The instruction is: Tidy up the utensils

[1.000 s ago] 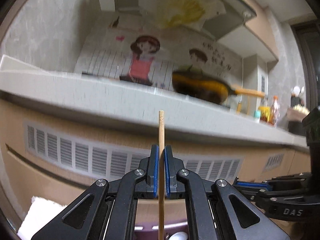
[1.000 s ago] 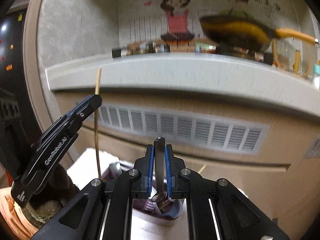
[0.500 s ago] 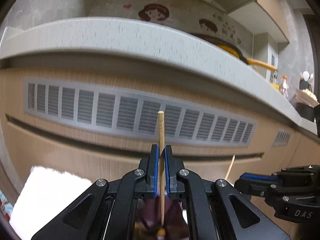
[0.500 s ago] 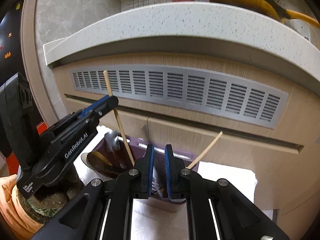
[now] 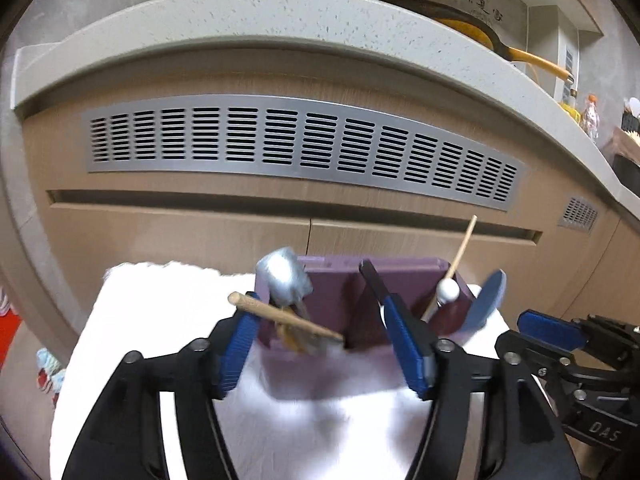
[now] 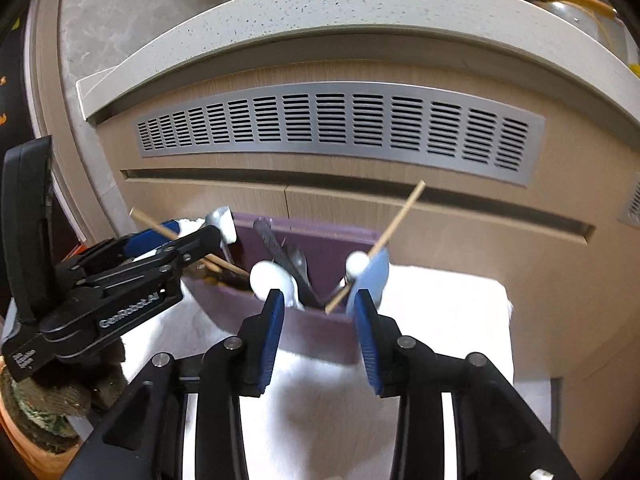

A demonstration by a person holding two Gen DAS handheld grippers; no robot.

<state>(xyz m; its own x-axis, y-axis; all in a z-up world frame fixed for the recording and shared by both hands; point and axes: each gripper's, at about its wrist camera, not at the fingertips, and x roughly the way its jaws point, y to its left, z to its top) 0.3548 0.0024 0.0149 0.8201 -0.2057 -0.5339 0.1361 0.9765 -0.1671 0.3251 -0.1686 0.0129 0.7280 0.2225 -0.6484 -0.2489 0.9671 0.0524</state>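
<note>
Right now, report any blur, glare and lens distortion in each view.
Left wrist: white cloth blown out, purple holder and spoon motion-smeared, countertop edge bowed by fisheye. Right wrist: cloth glaring, vent grille sharp but curved.

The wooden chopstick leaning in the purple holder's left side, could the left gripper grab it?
Probably yes. The left gripper, whose jaws have just been opening, stands open with the chopstick slanting between its pads, over the purple holder. Only a metal spoon stands close behind it.
</note>
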